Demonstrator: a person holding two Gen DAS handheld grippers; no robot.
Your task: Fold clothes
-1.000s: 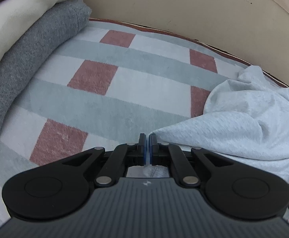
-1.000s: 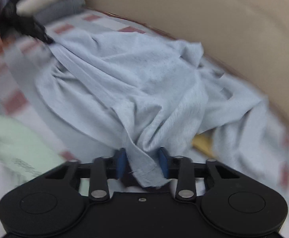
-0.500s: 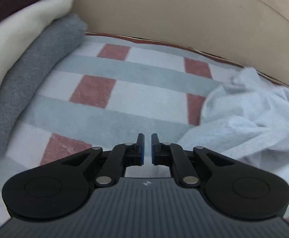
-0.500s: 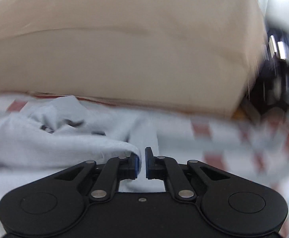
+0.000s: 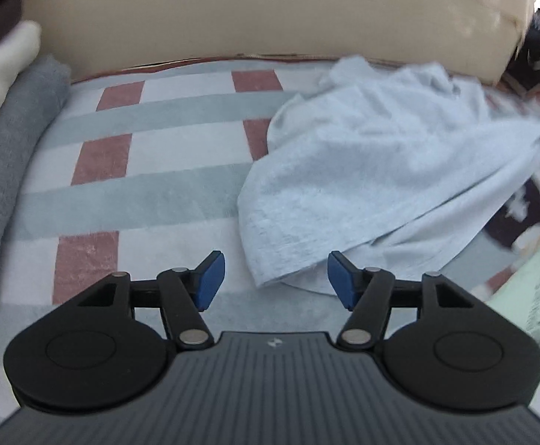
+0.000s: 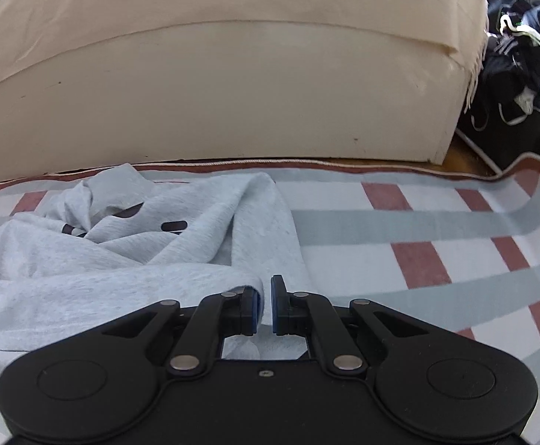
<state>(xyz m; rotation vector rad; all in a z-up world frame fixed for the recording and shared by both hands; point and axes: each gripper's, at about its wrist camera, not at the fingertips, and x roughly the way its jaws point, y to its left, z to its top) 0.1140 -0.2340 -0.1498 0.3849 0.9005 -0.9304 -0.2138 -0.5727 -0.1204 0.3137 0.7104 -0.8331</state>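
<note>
Light grey-blue garment (image 5: 377, 170) (image 6: 129, 259): soft heathered knit, crumpled, unfolded, lying in loose heap on checked rug of white, grey and red-brown blocks; far edge bunched near rug border by beige upholstered base; dark printed marks visible in creases in right wrist view; hem corner lies nearest in left wrist view, flat on rug; 1 fold trails toward near edge in right wrist view; right part blurred in left wrist view

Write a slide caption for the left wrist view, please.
Open left hand-held gripper above a crumpled light grey garment on a checked rug.
</note>
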